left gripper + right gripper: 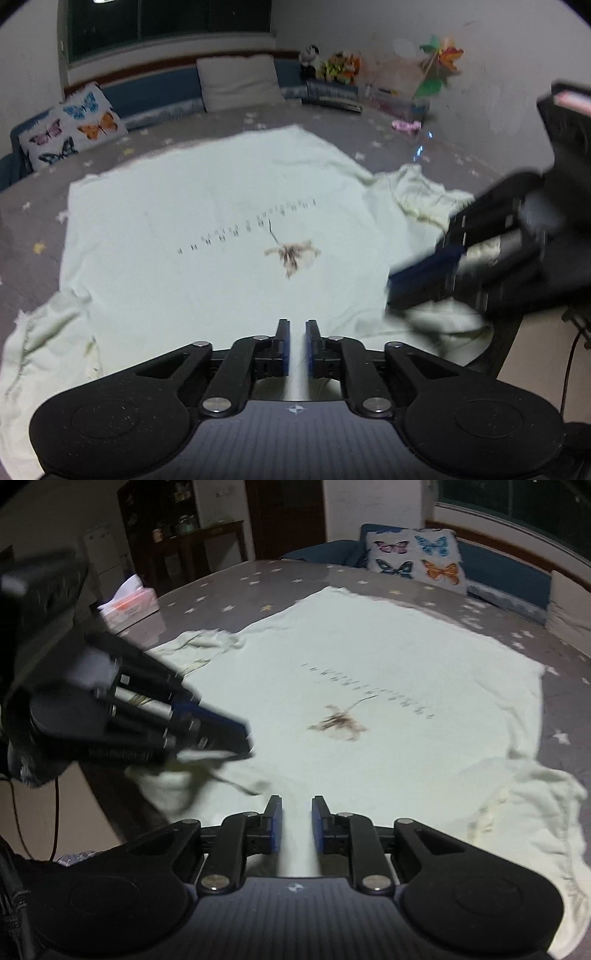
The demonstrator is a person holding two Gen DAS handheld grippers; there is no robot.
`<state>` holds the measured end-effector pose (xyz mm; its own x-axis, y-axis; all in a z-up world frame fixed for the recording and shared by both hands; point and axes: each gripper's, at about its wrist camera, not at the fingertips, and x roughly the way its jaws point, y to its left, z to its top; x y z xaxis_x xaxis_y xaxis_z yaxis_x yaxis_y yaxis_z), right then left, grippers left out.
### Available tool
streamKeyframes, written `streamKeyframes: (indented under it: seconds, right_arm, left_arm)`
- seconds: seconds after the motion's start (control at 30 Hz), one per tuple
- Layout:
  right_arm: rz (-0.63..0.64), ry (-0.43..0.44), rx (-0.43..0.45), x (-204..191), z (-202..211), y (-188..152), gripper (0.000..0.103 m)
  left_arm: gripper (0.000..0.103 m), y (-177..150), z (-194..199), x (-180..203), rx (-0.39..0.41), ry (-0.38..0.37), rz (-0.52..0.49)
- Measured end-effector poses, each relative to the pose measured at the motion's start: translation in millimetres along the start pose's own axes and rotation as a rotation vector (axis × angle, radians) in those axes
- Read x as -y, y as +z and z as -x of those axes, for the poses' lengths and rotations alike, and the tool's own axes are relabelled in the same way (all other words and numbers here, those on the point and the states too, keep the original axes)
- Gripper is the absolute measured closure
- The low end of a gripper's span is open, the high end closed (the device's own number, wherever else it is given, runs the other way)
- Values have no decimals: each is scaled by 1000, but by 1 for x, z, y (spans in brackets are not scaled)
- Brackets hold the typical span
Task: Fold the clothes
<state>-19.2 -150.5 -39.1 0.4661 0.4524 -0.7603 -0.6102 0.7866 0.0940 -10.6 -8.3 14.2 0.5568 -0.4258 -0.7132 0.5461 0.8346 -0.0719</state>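
Observation:
A pale green T-shirt (207,206) lies spread flat on the grey star-print bed, with a line of small text and a brown flower print (291,254). It also shows in the right wrist view (369,672). My left gripper (297,326) is shut on the shirt's near edge, with cloth between its blue pads. My right gripper (296,805) is shut on the shirt's near edge as well. In the left wrist view the right gripper (399,291) shows blurred at the right, over the collar area. The left gripper (243,746) shows blurred at the left of the right wrist view.
A butterfly-print pillow (70,129) and a white pillow (236,83) lean at the bed's back. Toys and a pinwheel (439,62) stand at the back right. A tissue box (127,607) sits at the bed's edge. Dark furniture (184,535) and floor (37,812) lie beyond.

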Motion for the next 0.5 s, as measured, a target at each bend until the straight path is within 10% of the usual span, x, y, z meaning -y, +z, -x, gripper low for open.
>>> streamKeyframes:
  seconds: [0.5]
  right_arm:
    - [-283,-211,59,132,7,44,81]
  left_arm:
    - [66,60,-3,-89,30,317,156]
